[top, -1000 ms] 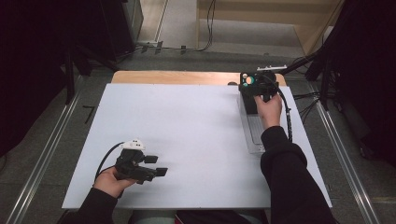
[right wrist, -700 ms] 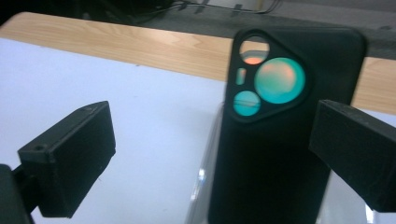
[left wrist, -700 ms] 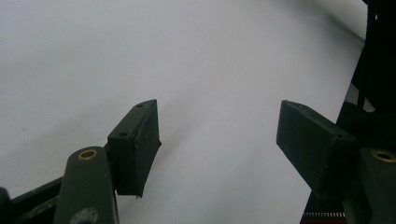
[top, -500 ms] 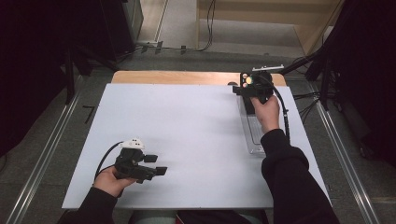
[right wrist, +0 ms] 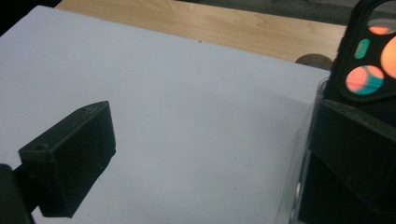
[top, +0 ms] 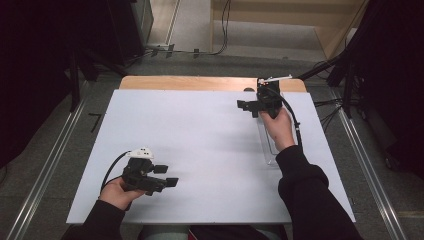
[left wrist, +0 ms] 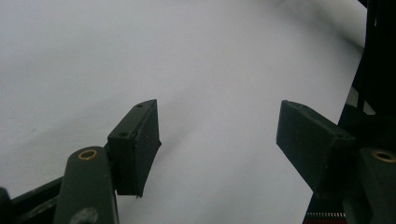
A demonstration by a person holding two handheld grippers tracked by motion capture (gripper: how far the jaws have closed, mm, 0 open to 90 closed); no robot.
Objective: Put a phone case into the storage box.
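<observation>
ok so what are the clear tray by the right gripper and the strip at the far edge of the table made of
The clear tray looks like transparent plastic, maybe acrylic: the white top shows through it and its edges catch light. The strip looks like bare light wood, with visible grain in the right gripper view. The white table top looks matte; its material is unclear.

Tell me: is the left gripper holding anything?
No, the left gripper is open, with bare white table between its jaws.
</observation>
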